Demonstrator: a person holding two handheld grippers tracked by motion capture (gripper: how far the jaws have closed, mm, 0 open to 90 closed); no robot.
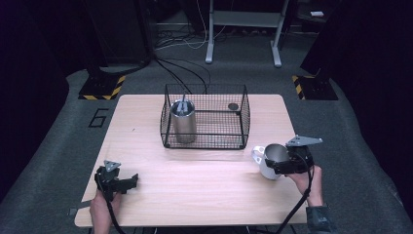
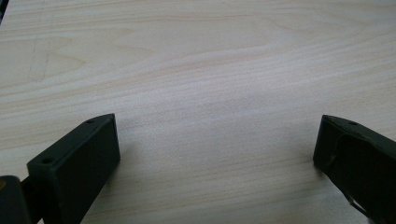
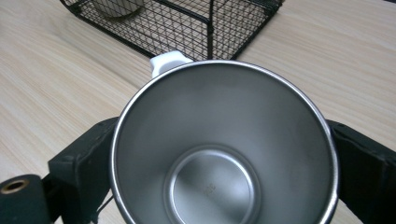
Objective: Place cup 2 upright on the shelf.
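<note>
Wooden desk (image 1: 204,185) fills mid-frame, with a wire basket (image 1: 205,117) at centre holding a steel cylinder (image 1: 183,122). Right of centre, the right claw (image 1: 285,163) is clamped on a white mug (image 1: 268,161). Lower left, the left claw (image 1: 122,184) hovers, jaws apart.

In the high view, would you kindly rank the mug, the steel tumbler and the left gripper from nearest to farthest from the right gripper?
1. Mug: between the right gripper's jaws.
2. Steel tumbler: in the wire basket, up and left.
3. Left gripper: near the table's left front corner.
</note>
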